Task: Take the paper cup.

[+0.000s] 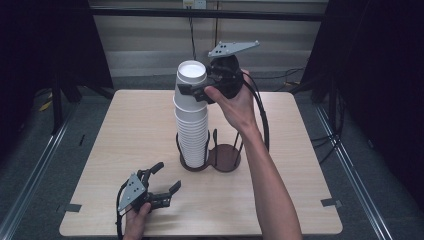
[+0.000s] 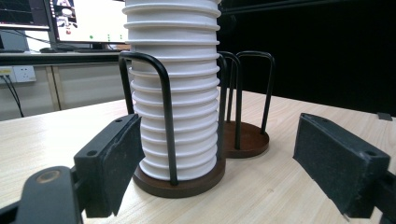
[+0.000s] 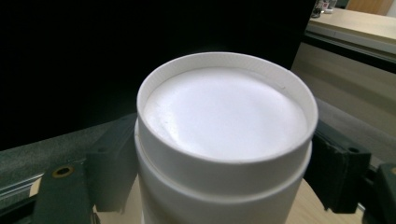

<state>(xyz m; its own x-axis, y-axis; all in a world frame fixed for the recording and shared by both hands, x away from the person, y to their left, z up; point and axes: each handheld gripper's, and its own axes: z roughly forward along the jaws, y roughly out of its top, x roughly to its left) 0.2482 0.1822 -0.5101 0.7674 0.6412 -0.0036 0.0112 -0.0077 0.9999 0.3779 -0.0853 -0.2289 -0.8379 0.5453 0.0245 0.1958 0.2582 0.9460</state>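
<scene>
At the top of the white cup stack [image 1: 191,115], the right hand-held gripper [image 1: 192,91] pinches the topmost cup [image 3: 224,140], while the left hand-held gripper [image 1: 167,181] rests spread on the desk [image 1: 115,140].

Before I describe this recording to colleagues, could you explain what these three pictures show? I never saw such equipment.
There is no robot: a person holds a two-jaw tool in each hand. The high view looks down on a wooden table; the other two pictures come from cameras riding on each tool. On the table stands a dark wire holder with two places: one carries a tall stack of upturned white cups, the other is empty. The right tool grips the top cup. The left tool is open near the table's front edge, holding nothing.
</scene>
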